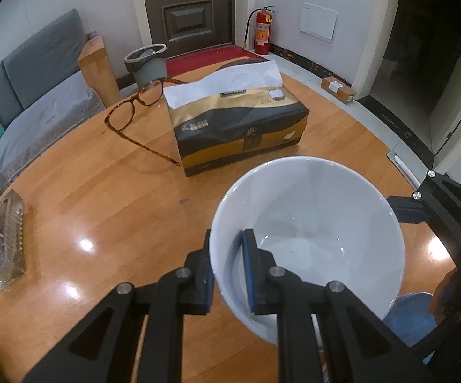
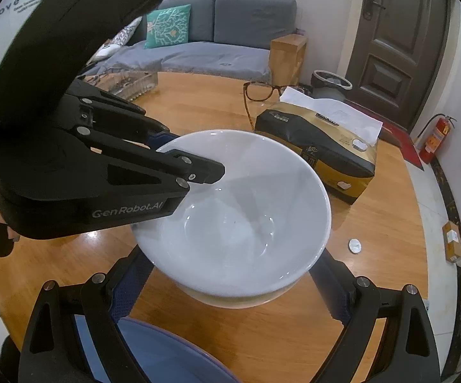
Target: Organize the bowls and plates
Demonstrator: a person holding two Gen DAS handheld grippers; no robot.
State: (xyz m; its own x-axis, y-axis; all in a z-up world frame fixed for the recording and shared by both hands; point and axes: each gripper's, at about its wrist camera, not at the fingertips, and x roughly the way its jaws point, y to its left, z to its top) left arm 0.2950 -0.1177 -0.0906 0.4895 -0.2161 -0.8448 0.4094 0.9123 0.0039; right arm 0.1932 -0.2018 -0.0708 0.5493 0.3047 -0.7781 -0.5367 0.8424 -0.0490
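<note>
So you're mid-carry with the white bowl [image 1: 307, 242]. Your left gripper [image 1: 228, 271] is pinching its rim, one pad inside the wall and one outside, pressed tight on the porcelain. In the right wrist view the bowl looks lifted a bit above the desk [image 1: 102, 207], tilted toward the camera, though I can't tell for sure whether its foot is clear of the wood.

Your right gripper [image 2: 230, 290] is spread wide, with the fingers either side of the bowl's base and apparently not touching it. It's holding nothing.

Right below and toward you sits a blue dish [image 2: 153, 354], only partly in view, so I can't say if it's a plate or a bowl. My guess is that's the stacking target, so this step is bringing the white bowl over to it.

For the next move you'd want to level the bowl, centre it over the blue dish, then lower it gently, since a rim pinch can slip or twist. Watch the tissue box [image 1: 236, 127] and glasses [image 1: 134, 108] behind; they're well apart, so no trouble there.
</note>
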